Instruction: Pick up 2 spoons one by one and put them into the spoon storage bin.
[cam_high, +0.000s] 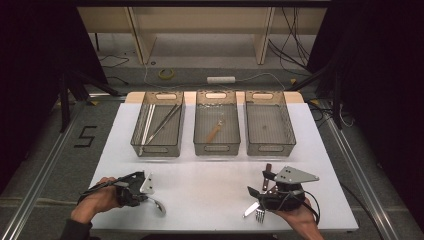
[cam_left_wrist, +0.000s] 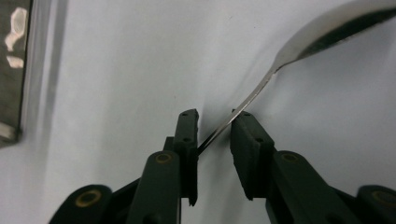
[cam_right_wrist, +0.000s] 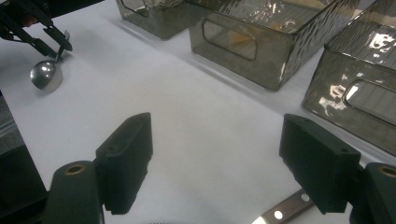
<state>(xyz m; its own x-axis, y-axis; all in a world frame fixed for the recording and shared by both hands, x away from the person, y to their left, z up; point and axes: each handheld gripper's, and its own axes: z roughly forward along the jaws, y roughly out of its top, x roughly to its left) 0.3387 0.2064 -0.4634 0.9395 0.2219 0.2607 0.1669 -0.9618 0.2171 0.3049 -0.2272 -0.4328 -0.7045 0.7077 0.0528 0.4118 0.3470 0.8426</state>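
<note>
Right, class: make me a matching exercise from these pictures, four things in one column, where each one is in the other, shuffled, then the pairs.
Things:
1. spoon
2. fork
3. tongs
4. wooden-handled tool

Places:
A. in the middle bin
B. between the left gripper jaws
C. in the left bin
D. on the table by the right gripper

Pairs: 1-B, 2-D, 3-C, 4-A

Lab, numbered floor (cam_high: 85, 136), loose cables (cam_high: 287, 37), black curtains (cam_high: 35, 60)

Overhead forward-down, two close tool-mounted views
</note>
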